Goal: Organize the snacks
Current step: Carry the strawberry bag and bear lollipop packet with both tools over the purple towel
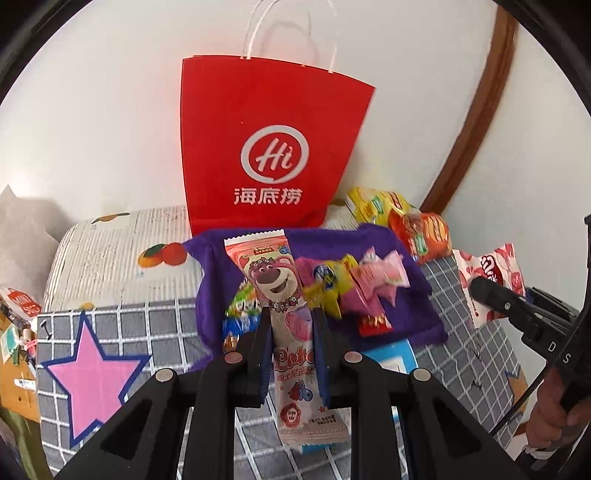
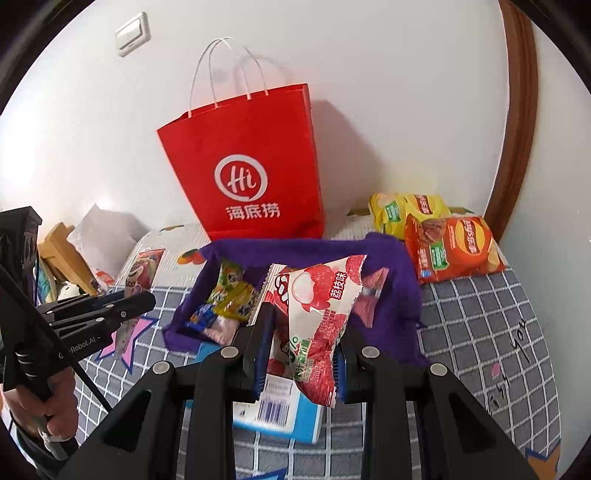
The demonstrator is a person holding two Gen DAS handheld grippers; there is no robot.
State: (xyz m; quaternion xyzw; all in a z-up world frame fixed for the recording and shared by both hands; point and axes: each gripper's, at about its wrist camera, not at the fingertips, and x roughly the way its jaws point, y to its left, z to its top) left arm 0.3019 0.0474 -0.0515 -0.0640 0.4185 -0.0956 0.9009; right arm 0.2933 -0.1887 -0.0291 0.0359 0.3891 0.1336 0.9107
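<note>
Only the right wrist view shows the wall switch (image 2: 133, 34) above the red bag (image 2: 255, 162). Below the bag, the left gripper (image 1: 291, 325) jaws clench a pink bear-print snack bar (image 1: 284, 314); the right gripper (image 2: 301, 343) jaws clench a lychee packet (image 2: 321, 306), which hides part of the purple cloth bin (image 2: 399, 280).

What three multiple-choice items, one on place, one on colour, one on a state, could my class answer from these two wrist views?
1. Where does the red paper bag stand?
A. behind the purple cloth tray
B. inside it
C. on the floor

2. What colour is the nearer chip bag?
A. blue
B. orange
C. white

3. What does the left gripper do?
A. hangs open
B. clamps the pink bear wrapper
C. grips the bag handle

Key: A, the bag rises beyond the tray by the wall; B, its front is orange; B, the jaws pinch the wrapper.
</note>
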